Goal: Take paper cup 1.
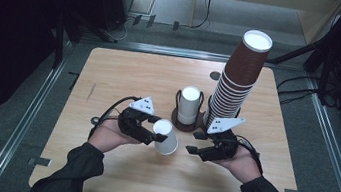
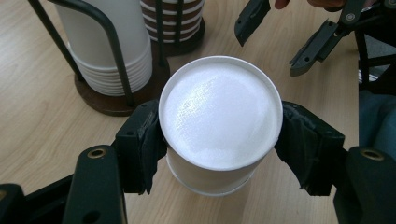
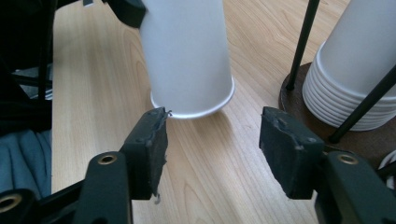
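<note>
An upside-down white paper cup (image 1: 166,137) is clamped between the pads of my left gripper (image 1: 154,133), its closed base facing that gripper's camera (image 2: 219,116). The cup tilts a little, with its rim just over the wooden table (image 1: 126,74). In the left gripper view the pads press on both sides of the cup below its base. My right gripper (image 1: 197,149) stands open just right of the cup. In the right gripper view its jaws (image 3: 212,140) are apart with bare table between them, and the cup (image 3: 187,56) is a short way beyond its left pad (image 3: 152,140).
A dark wire holder (image 1: 175,119) at the table's middle carries a short stack of white cups (image 1: 188,106). Beside it a tall, leaning stack of brown cups (image 1: 236,80) rises to the right. The right gripper's black fingers (image 2: 310,49) show beyond the held cup.
</note>
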